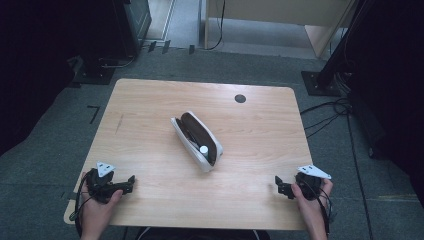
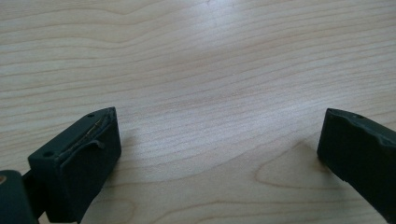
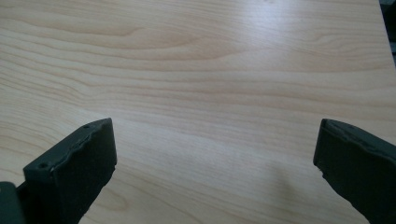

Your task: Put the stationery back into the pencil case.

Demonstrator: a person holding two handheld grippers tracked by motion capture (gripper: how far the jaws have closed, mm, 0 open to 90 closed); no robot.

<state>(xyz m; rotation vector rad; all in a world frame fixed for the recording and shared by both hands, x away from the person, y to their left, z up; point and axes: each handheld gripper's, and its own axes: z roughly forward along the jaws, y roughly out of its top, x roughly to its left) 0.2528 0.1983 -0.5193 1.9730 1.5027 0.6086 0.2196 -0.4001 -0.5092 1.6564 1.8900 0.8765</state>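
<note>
Inside open pencil case (image 1: pixel 197 140), perhaps a white-capped marker (image 1: pixel 204 149).

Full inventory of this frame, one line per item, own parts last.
pencil case: 1, white shell with dark brown inside, lying open at the table's centre
white-capped item: 1, white tip, inside the pencil case near its near end; kind unclear
table: 1, light wood, rounded corners
grommet: 1, black, in the table's far right part
floor cables: several, black, on grey carpet right of the table
left gripper: 1, black, jaws apart, near left edge
right gripper: 1, black, jaws apart, near right edge
</note>
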